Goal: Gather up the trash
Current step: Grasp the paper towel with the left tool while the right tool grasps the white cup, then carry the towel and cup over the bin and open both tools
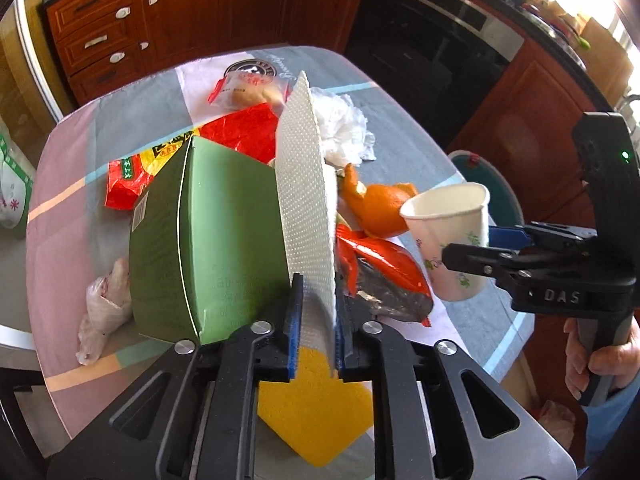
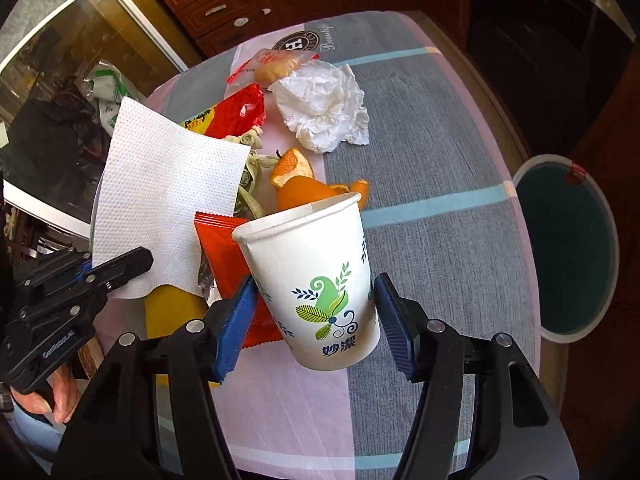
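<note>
My left gripper (image 1: 318, 280) is shut on a white dotted paper napkin (image 1: 304, 184), which stands up edge-on between the blue pads. A yellow piece (image 1: 316, 400) shows below the jaws. In the right wrist view the same napkin (image 2: 160, 200) hangs flat from the left gripper (image 2: 132, 260). My right gripper (image 2: 316, 284) is shut on a white paper cup (image 2: 316, 272) with a green leaf print, held tilted above the table, pads on both sides. The cup (image 1: 452, 236) and right gripper (image 1: 472, 248) also show at the right of the left wrist view.
On the patchwork tablecloth (image 2: 440, 160) lie orange peel (image 2: 304, 188), a crumpled tissue (image 2: 324, 108), a red wrapper (image 2: 224, 252), a wrapped pastry (image 2: 276, 64), a green box (image 1: 208, 248) and a red-yellow bag (image 1: 240, 132). A round bin (image 2: 568, 248) stands beyond the table's right edge.
</note>
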Demonstrator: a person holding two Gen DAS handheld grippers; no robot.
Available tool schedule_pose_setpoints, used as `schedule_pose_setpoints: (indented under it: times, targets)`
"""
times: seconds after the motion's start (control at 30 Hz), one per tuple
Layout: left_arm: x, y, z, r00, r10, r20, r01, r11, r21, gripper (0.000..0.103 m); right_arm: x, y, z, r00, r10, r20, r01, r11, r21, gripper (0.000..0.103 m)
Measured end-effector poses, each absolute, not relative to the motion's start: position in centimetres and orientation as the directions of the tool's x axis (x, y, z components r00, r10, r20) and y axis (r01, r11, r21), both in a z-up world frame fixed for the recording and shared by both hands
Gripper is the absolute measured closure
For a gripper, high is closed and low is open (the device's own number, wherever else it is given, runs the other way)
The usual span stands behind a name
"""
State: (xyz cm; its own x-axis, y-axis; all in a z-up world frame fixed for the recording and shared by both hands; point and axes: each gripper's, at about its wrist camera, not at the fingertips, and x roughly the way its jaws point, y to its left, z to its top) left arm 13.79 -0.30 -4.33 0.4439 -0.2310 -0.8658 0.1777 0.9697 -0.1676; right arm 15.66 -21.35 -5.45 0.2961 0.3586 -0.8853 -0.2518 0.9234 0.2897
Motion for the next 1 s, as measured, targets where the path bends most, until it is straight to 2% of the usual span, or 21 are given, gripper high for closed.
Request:
schedule_pose_setpoints:
  times: [0.07, 0.13, 0.17, 0.2, 0.23, 0.33, 0.43, 0.73, 1.0]
  targets:
    - [14.3, -0.7, -4.6, 0.451, -0.207, -0.868, 0.171, 0.975, -0.144, 0.076, 15.7, -21.9, -6.0, 0.291, 0.366, -0.884, -0.239, 0.922, 0.303, 0.045]
    - [14.7, -1.4, -4.8, 0.458, -0.185, -0.869, 0.172, 0.978, -0.117, 0.071, 15.7, -22.4, -6.5, 0.288, 0.376, -0.881, -0.228, 0.920, 0.319, 0.045]
    - [14.8, -1.7, -5.0, 0.466, -0.169, -0.869, 0.173, 0.980, -0.098, 0.072, 15.7, -22.6, -6.7, 0.288, 0.380, -0.879, -0.224, 0.919, 0.324, 0.045]
    - [14.8, -2.1, -5.1, 0.469, -0.149, -0.870, 0.174, 0.982, -0.075, 0.079, 15.8, -22.8, -6.8, 0.291, 0.382, -0.877, -0.219, 0.919, 0.328, 0.046]
    - [14.8, -2.4, -5.2, 0.464, -0.136, -0.876, 0.178, 0.982, -0.058, 0.102, 15.7, -23.0, -6.9, 0.297, 0.387, -0.873, -0.213, 0.918, 0.334, 0.046]
    - [14.2, -3.0, -4.4, 0.498, -0.098, -0.862, 0.171, 0.985, -0.014, 0.102, 15.7, -23.6, -6.7, 0.316, 0.393, -0.863, -0.201, 0.917, 0.344, 0.049]
    - [13.4, -2.8, -2.3, 0.539, -0.108, -0.835, 0.164, 0.986, -0.022, 0.102, 15.7, -24.4, -6.2, 0.336, 0.409, -0.848, -0.187, 0.912, 0.365, 0.049]
    - [11.6, -4.5, 4.8, 0.624, -0.221, -0.749, 0.239, 0.967, -0.086, 0.102, 15.4, -27.8, -2.4, 0.433, 0.446, -0.783, -0.162, 0.893, 0.419, 0.050]
    - [12.5, -10.4, 6.3, 0.606, -0.298, -0.738, 0.364, 0.928, -0.076, 0.102, 14.8, -34.4, -0.7, 0.525, 0.406, -0.748, -0.067, 0.896, 0.439, 0.050]
